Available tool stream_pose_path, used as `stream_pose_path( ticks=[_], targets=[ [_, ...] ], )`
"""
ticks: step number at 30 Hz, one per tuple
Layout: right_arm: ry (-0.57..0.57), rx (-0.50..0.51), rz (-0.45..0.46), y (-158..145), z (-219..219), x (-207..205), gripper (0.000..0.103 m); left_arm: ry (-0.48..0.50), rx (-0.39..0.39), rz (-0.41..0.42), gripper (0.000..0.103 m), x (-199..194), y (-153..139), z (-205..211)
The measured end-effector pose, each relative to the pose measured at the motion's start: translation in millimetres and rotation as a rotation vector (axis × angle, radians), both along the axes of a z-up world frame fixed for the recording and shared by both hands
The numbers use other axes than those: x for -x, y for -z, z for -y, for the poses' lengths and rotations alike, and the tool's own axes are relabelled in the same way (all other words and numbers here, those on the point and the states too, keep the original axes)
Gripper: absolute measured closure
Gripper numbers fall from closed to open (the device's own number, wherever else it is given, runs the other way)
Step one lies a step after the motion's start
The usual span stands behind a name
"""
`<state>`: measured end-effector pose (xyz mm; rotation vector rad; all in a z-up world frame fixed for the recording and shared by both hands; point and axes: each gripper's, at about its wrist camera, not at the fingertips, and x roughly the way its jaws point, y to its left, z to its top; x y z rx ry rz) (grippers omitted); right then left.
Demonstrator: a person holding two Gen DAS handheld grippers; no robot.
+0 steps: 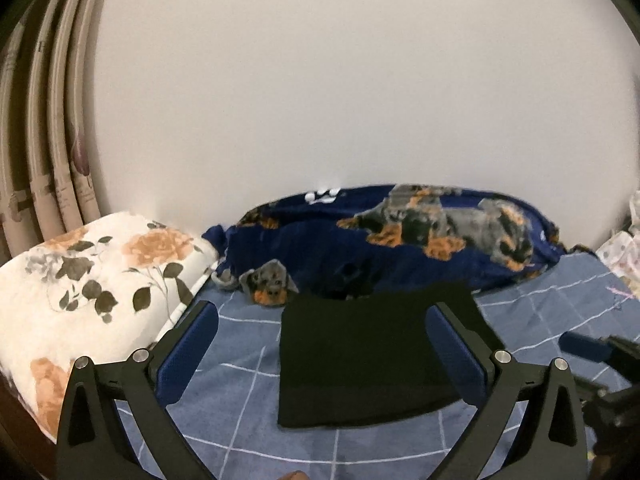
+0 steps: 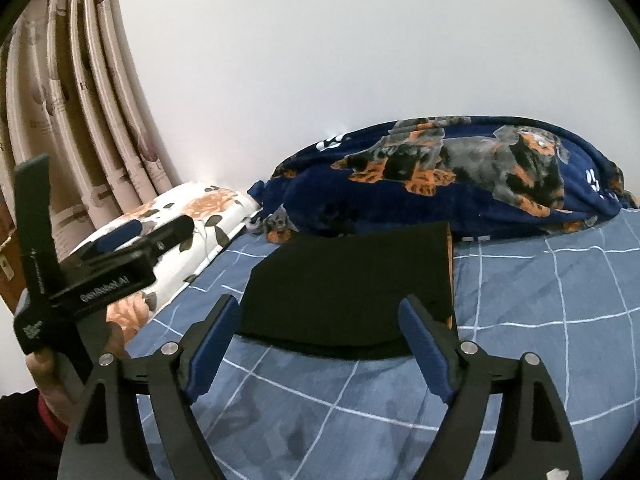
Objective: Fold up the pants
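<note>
The black pants (image 1: 360,360) lie folded into a compact flat rectangle on the blue checked bedsheet (image 1: 236,408). In the left wrist view my left gripper (image 1: 322,306) hovers above the near side of the bundle, jaws wide apart, blue pads touching nothing. The right wrist view shows the same pants (image 2: 348,280) beyond my right gripper (image 2: 320,300), which is also open and holds nothing. My left gripper (image 2: 120,248) appears there at the far left, raised over the bed in a hand (image 2: 44,372).
A folded floral quilt (image 1: 80,288) lies on the left of the bed. A navy dog-print blanket (image 1: 400,240) is bunched along the white wall behind the pants. Curtains (image 1: 40,140) hang at far left. Patterned fabric (image 1: 624,248) sits at the right edge.
</note>
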<state>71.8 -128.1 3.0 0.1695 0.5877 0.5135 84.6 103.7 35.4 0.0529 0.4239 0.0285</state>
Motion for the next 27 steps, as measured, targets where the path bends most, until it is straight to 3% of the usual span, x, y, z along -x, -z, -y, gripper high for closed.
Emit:
stream_pose_path(
  ticks=[16,27],
  targets=[
    [0.003,0.011,0.037,-15,5,36,0.02,0.044,0.013,0.029,0.0,39,-24,9],
    [0.0,0.026,0.044,-18,5,45,0.017,0.068,0.012,-0.017,0.0,51,-21,17]
  ],
)
